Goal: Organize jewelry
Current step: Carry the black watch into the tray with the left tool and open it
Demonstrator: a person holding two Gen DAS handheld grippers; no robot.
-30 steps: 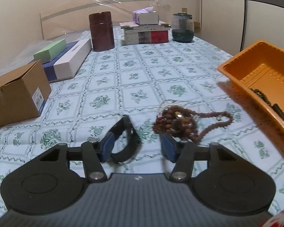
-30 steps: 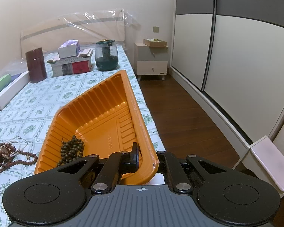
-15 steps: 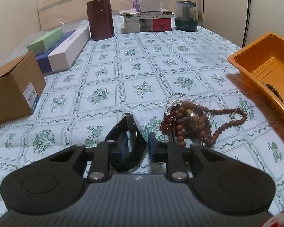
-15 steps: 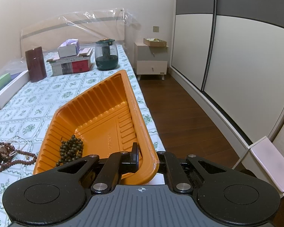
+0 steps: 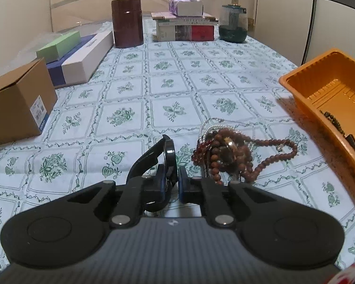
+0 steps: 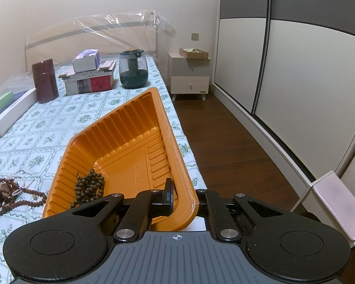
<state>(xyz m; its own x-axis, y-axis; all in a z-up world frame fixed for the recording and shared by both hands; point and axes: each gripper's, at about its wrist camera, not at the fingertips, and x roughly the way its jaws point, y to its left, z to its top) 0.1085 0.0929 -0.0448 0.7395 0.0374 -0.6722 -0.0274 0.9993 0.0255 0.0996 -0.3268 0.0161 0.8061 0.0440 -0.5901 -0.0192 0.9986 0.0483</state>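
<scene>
The left tool [image 5: 172,181] has just been closing its jaws and now pinches a black watch [image 5: 168,158] by its round case, the strap looping off toward ten o'clock over the bed [image 5: 172,87] with its green-patterned sheet. At two o'clock from it, close by, lies a tangle of brown bead strings [image 5: 227,153] on the sheet. The right tool [image 6: 177,197] is clenched on the near rim of the orange tray [image 6: 120,142], one finger inside the wall and the other outside. Dark beads [image 6: 88,187] sit in the tray's near corner at nine o'clock from that grip. A cardboard box [image 5: 16,101] stands at the bed's left edge
</scene>
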